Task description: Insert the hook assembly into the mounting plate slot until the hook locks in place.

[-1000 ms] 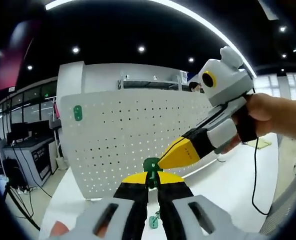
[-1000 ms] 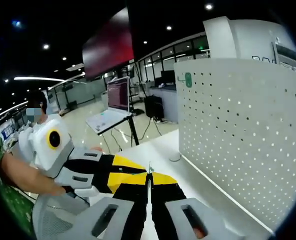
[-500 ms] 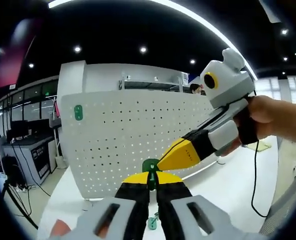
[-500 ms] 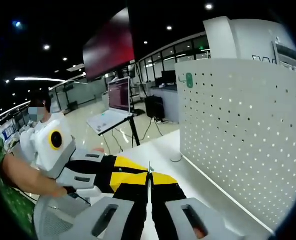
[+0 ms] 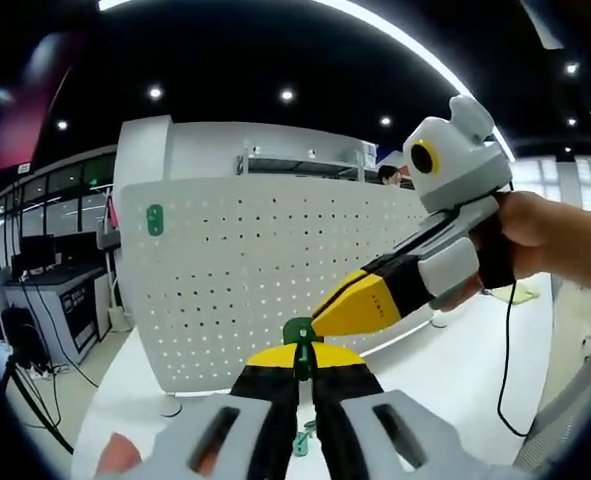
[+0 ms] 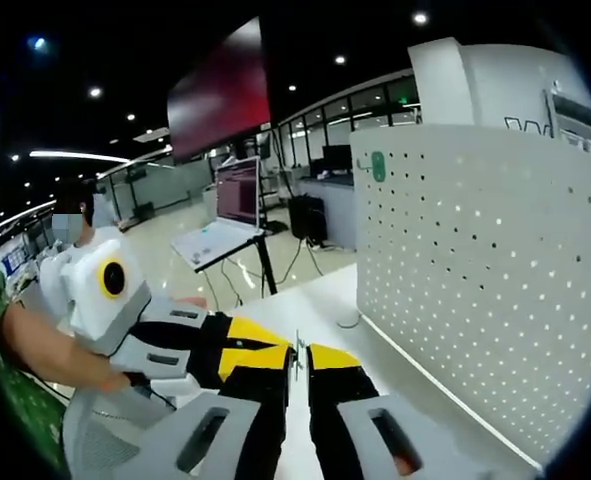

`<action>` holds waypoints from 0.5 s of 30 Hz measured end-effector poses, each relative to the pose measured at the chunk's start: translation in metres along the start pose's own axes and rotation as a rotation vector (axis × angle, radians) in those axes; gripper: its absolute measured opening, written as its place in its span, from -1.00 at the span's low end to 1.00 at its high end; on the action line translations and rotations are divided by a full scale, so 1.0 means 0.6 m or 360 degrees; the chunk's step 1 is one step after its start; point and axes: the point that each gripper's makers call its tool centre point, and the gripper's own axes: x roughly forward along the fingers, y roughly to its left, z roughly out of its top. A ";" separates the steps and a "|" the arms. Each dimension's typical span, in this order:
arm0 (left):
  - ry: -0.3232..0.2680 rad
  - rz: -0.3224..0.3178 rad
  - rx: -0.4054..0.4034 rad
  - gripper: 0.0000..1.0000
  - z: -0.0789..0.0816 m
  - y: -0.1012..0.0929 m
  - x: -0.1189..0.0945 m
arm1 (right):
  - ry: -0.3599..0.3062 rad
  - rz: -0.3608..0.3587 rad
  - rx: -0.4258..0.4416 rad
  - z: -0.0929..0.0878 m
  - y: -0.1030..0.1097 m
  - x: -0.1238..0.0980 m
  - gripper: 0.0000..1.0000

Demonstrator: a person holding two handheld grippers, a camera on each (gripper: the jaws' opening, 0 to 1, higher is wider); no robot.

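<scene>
A white pegboard mounting plate (image 5: 245, 280) stands upright on the white table (image 5: 455, 380). My left gripper (image 5: 301, 350) is shut on a small green hook piece (image 5: 299, 331) in front of the plate. My right gripper (image 5: 320, 318), held by a hand, comes in from the right, and its yellow tip touches that piece. In the right gripper view, the right gripper (image 6: 298, 350) has its jaws a narrow gap apart, with a thin pale sliver standing in the gap. The left gripper (image 6: 270, 345) meets it from the left. The mounting plate (image 6: 475, 290) fills the right side.
Another green hook (image 5: 154, 220) sits in the plate's upper left corner (image 6: 377, 165). A loose green part (image 5: 300, 438) lies on the table under my left jaws. A black cable (image 5: 503, 380) trails across the table at right. A screen on a stand (image 6: 237, 190) stands beyond the table edge.
The right gripper's jaws have parted a little in the right gripper view. The left gripper still holds the green piece. Both views have shifted only slightly.
</scene>
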 end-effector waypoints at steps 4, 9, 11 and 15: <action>-0.0003 0.0009 -0.0007 -0.93 0.003 0.002 -0.001 | -0.0014 -0.0034 -0.0018 -0.002 -0.009 -0.009 -0.77; -0.0001 0.0006 -0.0006 -0.93 0.006 0.001 0.001 | -0.0026 -0.0060 -0.0024 -0.006 -0.018 -0.021 -0.65; 0.0006 0.0002 0.0000 -0.93 0.007 -0.001 0.003 | -0.0029 -0.0074 -0.0031 -0.007 -0.022 -0.025 -0.53; 0.0008 -0.0007 0.0006 -0.93 0.011 -0.003 0.005 | -0.0050 -0.0088 -0.0042 -0.007 -0.027 -0.038 -0.40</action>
